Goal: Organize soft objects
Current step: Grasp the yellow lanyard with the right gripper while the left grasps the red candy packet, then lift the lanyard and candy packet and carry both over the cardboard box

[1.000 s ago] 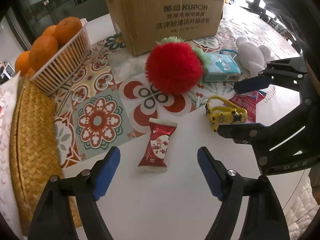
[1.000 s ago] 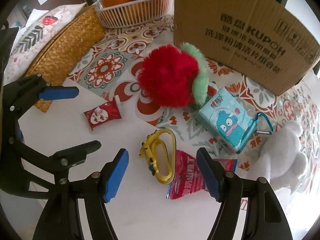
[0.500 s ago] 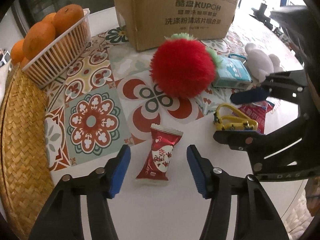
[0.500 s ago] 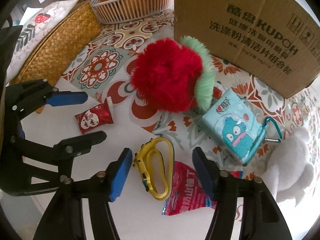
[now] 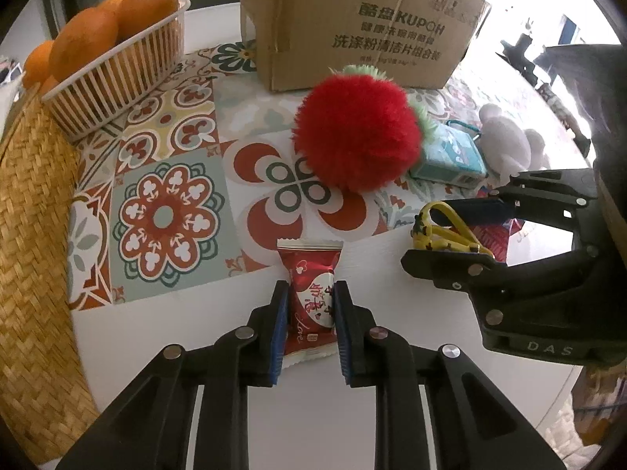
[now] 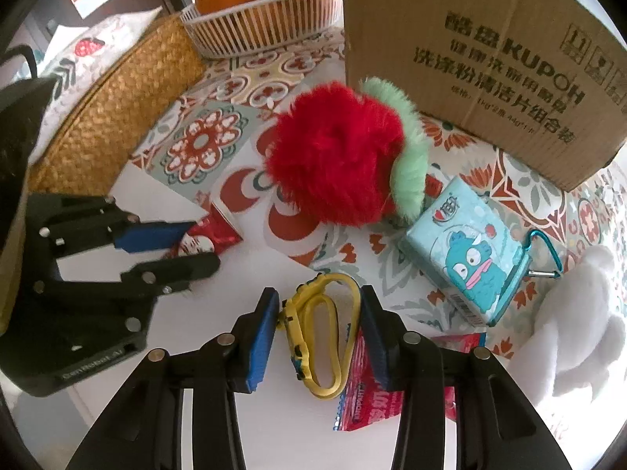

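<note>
My left gripper (image 5: 309,290) is shut on a red candy packet (image 5: 309,262) that lies on the white tabletop, its blue pads pressing both sides. My right gripper (image 6: 319,301) is closing around a yellow cartoon wristband (image 6: 298,337); the band lies between the pads, undeformed, and the pads stand right at its sides. A fluffy red plush ball with a green fringe (image 6: 337,152) sits just beyond both grippers. To the right lie a teal tissue pack (image 6: 466,258) and a white plush toy (image 6: 580,321). The left gripper (image 6: 196,246) also shows in the right wrist view.
An open cardboard box (image 5: 352,19) stands behind the plush ball. A white basket of oranges (image 5: 117,78) and a woven straw mat (image 5: 31,235) sit at the left. A red snack packet (image 6: 364,403) lies partly under the wristband on the patterned cloth (image 5: 164,215).
Both grippers' jaws have narrowed. The left one has come down and closed onto the candy packet. The right one has come down over the yellow wristband, its pads now beside it.
</note>
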`<state>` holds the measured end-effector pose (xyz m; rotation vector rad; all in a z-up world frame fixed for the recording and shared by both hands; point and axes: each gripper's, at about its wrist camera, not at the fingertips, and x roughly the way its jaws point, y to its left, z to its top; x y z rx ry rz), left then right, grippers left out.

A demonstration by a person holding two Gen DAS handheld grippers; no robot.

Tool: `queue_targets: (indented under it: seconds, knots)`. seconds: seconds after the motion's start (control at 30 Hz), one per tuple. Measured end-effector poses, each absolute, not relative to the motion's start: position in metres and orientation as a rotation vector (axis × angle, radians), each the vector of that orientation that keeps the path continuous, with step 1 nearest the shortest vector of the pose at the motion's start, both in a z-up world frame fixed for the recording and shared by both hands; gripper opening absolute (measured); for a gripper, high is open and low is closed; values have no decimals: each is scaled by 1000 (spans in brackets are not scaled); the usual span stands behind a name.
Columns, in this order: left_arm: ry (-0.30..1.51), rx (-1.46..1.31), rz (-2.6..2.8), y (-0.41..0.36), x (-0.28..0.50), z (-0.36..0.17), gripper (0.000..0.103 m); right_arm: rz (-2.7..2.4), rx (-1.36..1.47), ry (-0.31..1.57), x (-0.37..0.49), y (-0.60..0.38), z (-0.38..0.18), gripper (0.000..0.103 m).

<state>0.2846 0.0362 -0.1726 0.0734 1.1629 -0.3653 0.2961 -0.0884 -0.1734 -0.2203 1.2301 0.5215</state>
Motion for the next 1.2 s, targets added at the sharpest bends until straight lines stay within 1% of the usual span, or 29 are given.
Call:
queue_targets:
  seconds: [0.33,0.77,1.2]
  knots:
    - [1084,1,-313,40,272,-148,23,509,-168,1159,290,-99,-151,43]
    - [999,-33,-268,39,265,-116,23,499,-92,1091,283,-115,-134,41]
    - [902,-51,-268,29,266,-86,23,464,-16,984,283,-130,-99,41]
